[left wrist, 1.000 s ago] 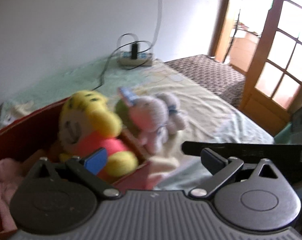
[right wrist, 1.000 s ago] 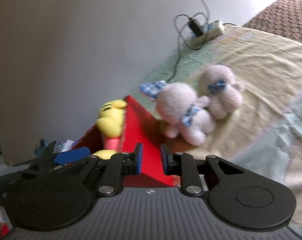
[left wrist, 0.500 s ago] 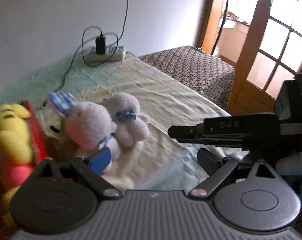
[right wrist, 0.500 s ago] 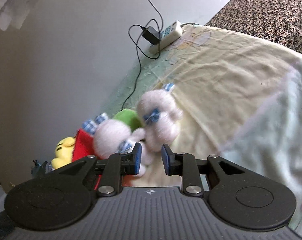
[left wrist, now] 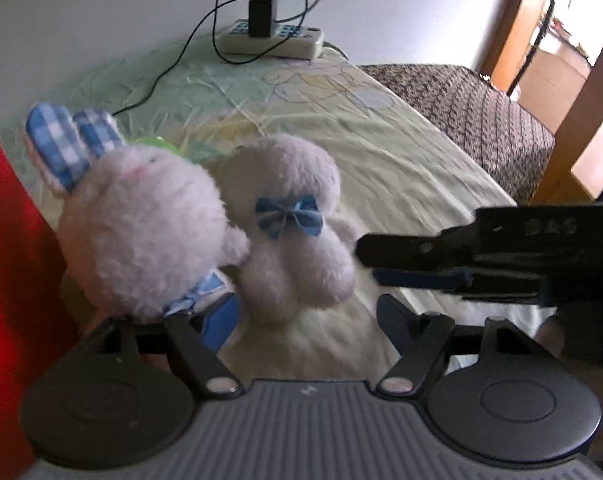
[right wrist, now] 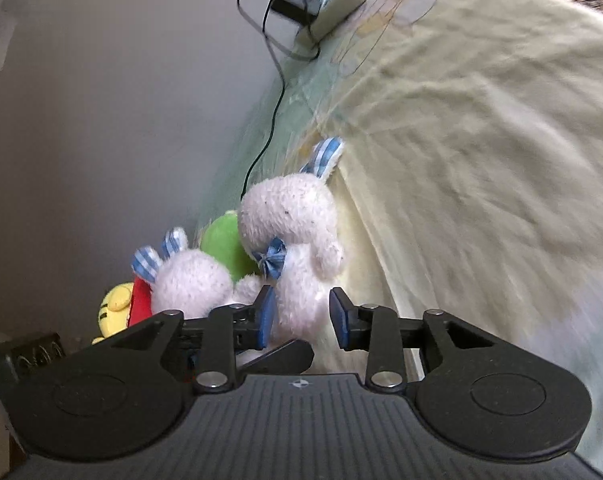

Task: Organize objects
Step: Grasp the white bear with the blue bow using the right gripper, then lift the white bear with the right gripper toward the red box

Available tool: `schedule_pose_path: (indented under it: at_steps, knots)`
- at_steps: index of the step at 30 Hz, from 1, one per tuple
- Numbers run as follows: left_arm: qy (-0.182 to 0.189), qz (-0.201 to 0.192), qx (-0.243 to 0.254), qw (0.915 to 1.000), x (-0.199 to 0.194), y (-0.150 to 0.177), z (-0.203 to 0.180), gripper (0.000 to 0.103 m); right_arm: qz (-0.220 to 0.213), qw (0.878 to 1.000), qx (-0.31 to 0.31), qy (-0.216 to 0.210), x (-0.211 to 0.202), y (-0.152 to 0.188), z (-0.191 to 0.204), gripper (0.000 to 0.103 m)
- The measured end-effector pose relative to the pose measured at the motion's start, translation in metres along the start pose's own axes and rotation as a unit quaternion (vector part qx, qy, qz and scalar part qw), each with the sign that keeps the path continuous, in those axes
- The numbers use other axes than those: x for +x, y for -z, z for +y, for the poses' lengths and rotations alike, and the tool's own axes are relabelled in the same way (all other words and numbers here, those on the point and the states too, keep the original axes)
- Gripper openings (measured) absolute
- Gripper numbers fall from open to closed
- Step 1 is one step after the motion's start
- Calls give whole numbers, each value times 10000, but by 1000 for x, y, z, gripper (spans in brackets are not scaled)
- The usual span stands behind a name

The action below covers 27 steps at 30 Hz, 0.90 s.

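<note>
Two white plush rabbits with blue checked ears lie on the bed beside a red box (left wrist: 5, 264). In the left wrist view the nearer rabbit (left wrist: 141, 224) sits over my left gripper's (left wrist: 305, 312) left finger; the gripper is open, with the second rabbit (left wrist: 297, 232) just ahead between the fingers. My right gripper (right wrist: 301, 320) is open with its fingers on either side of the second rabbit's (right wrist: 297, 240) body, apart from it. A green plush (right wrist: 221, 244) lies behind the rabbits. A yellow plush (right wrist: 115, 308) shows past the red box.
A power strip (left wrist: 269, 38) with a black charger and cable lies at the bed's far end by the wall. A brown patterned mattress (left wrist: 461, 108) and a wooden door frame are to the right. The right gripper's body (left wrist: 501, 248) crosses the left wrist view.
Both grippers have moved from the red box toward the two rabbits. The right gripper has opened around the second rabbit. The yellow plush has left the left view.
</note>
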<state>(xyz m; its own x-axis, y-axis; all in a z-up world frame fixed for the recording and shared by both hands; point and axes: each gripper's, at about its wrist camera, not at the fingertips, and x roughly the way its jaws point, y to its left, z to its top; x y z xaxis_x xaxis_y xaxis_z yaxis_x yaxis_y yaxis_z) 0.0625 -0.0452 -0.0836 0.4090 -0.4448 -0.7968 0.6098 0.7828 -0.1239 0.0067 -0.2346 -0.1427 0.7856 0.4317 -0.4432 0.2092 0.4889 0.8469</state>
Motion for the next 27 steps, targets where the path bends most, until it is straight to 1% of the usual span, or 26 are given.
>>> schedule_pose_path:
  at_steps: [2,3,4,5,6,9,11,14,17,21,25,27]
  knots:
    - [7,-6,-52,10000,6,-3,1,77,120,9999,32,-64,9,-4,-2,38]
    - [0,17,-77,10000,10,-4,1,73,156,9998,67,-98,11,-5,-4,38]
    - [-8,69,-103,9999,15,-6,1,72,191,9997,97,-130,14,-7,-5,38]
    - [-39,102,-125,9999,18,-7,0,72,201,9996,117,-140,15,-9,-6,35]
    - [-86,95,-124,9998,19,-8,-1,72,220,9996,125,-143,15,-11,-7,28]
    - [-175,120,-137,9997,20,-11,-2,68,351,9992,87,-192,12,-13,-11,23]
    - [-152,162,-191,9996,20,-13,-3,65,453,9987,93,-231,7,-13,-14,21]
    - [-48,183,-279,9994,14,-15,-7,65,546,9982,-61,-247,-6,-10,-10,21]
    - [-29,189,-135,9997,9,-12,-23,65,631,9978,-191,-104,-22,-4,-10,21]
    - [165,306,-25,9994,2,-2,-40,65,834,9964,-172,9,-47,7,-15,21]
    - [488,499,-170,9974,-8,13,-54,65,1032,9941,-274,179,-72,23,-15,21]
    - [613,619,-247,9959,-14,24,-60,65,1108,9930,-326,235,-78,28,-13,22]
